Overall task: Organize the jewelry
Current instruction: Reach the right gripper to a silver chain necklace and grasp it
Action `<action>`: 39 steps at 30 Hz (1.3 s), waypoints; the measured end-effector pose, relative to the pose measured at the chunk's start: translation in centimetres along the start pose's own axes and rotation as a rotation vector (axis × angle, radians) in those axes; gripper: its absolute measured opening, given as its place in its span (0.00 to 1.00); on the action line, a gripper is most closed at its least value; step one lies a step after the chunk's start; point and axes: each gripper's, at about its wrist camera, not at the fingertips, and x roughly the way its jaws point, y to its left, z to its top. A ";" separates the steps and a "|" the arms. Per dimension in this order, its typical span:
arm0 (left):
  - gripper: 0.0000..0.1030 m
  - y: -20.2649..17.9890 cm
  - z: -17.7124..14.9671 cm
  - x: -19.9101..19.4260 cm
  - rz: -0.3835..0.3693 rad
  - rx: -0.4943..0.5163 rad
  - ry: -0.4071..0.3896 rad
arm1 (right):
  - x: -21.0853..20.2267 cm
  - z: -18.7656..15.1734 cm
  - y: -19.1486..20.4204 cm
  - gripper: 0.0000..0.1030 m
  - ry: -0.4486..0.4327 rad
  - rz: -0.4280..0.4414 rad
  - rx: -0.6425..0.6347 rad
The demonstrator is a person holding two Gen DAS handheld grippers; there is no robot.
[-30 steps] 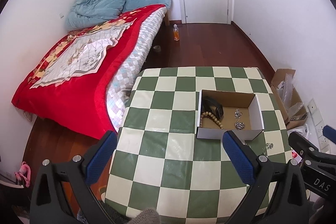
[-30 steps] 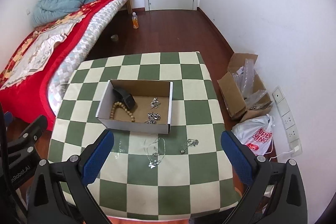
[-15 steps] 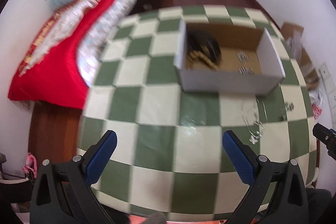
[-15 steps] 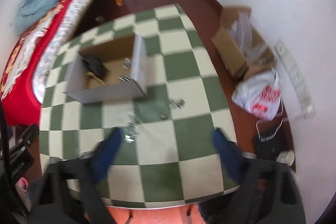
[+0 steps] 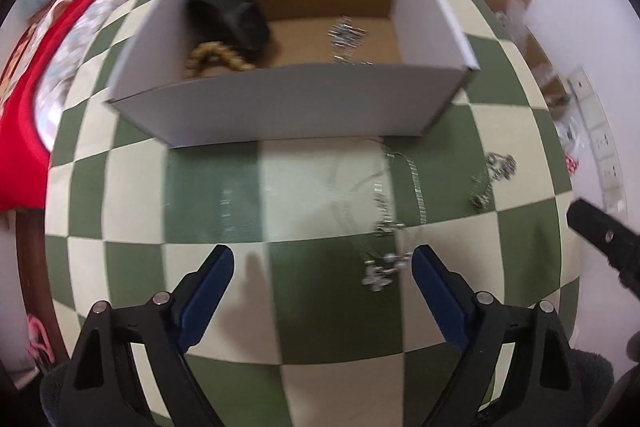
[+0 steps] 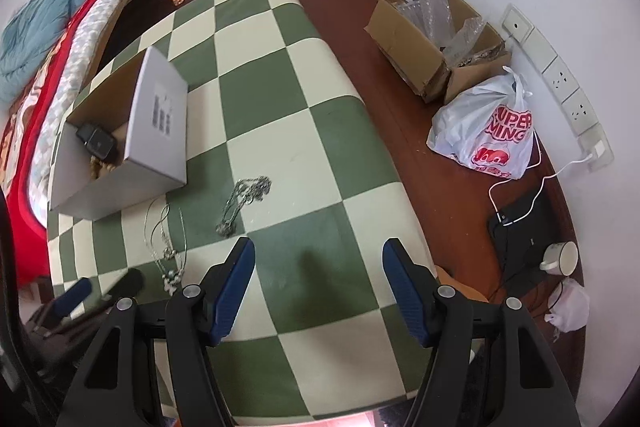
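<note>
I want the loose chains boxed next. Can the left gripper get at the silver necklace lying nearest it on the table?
Probably yes. The left gripper is open and empty, low over the table, and the silver necklace lies just inside its right finger with nothing on top. The box sits farther back.

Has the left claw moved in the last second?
Yes. The left claw has dropped toward the table; the box now looms larger and nearer.
</note>
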 end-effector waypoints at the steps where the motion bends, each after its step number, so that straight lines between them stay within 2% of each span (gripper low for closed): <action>1: 0.79 -0.3 0.0 0.2 0.004 0.010 0.004 | 0.1 0.2 -0.1 0.66 -0.002 0.001 0.005; 2: 0.68 -0.7 -0.1 0.5 0.004 0.019 0.012 | 0.1 0.4 -0.2 0.66 -0.002 0.001 0.009; 6: 0.52 -1.2 -0.5 0.3 -0.029 0.021 -0.011 | 0.4 0.9 -0.4 0.66 -0.006 -0.001 0.017; 8: 0.23 -1.3 -0.6 -0.1 -0.038 0.029 -0.029 | 0.3 0.9 -0.5 0.66 -0.008 0.001 0.018; 10: 0.10 -1.3 -0.6 -0.2 -0.039 0.038 -0.031 | 0.4 1.0 -0.6 0.66 -0.008 0.002 0.017; 17: 0.01 2.0 -1.3 -0.9 -0.017 -0.011 -0.032 | 1.0 1.1 -0.4 0.66 0.006 0.048 0.030; 26: 0.00 7.9 -3.3 -1.6 0.014 -0.097 -0.020 | 3.5 0.9 5.1 0.66 0.042 0.105 -0.056; 27: 0.00 8.2 -3.4 -1.8 0.014 -0.101 -0.021 | 4.1 0.8 5.8 0.65 0.048 0.097 -0.071; 28: 0.00 8.6 -3.6 -1.9 0.012 -0.107 -0.023 | 4.6 0.6 6.5 0.55 0.051 0.085 -0.087; 29: 0.00 8.9 -3.7 -2.1 -0.003 -0.114 -0.025 | 5.0 0.5 7.0 0.53 0.056 0.072 -0.105; 30: 0.01 9.1 -3.8 -2.3 -0.046 -0.125 -0.022 | 4.8 0.4 7.8 0.39 0.020 0.033 -0.141; 31: 0.02 9.0 -3.6 -2.2 -0.066 -0.132 -0.015 | 5.0 0.3 8.2 0.25 0.022 0.018 -0.164; 32: 0.04 8.8 -3.3 -2.2 -0.082 -0.142 -0.008 | 5.0 0.2 8.6 0.15 0.011 -0.004 -0.185; 34: 0.07 8.6 -3.3 -2.1 -0.134 -0.158 0.005 | 5.1 -0.1 8.9 0.12 0.011 -0.002 -0.202; 36: 0.20 7.7 -3.2 -2.1 -0.136 -0.145 0.008 | 5.1 -0.5 8.8 0.12 0.014 -0.003 -0.205; 37: 0.46 7.4 -3.1 -2.2 -0.139 -0.136 0.007 | 5.1 -0.8 8.5 0.12 0.018 0.002 -0.202; 38: 0.75 6.8 -2.9 -2.2 -0.153 -0.128 0.002 | 5.0 -1.0 8.1 0.12 0.023 0.006 -0.195; 39: 0.80 6.1 -2.8 -2.4 -0.166 -0.122 -0.003 | 4.8 -1.2 7.6 0.12 0.028 0.008 -0.187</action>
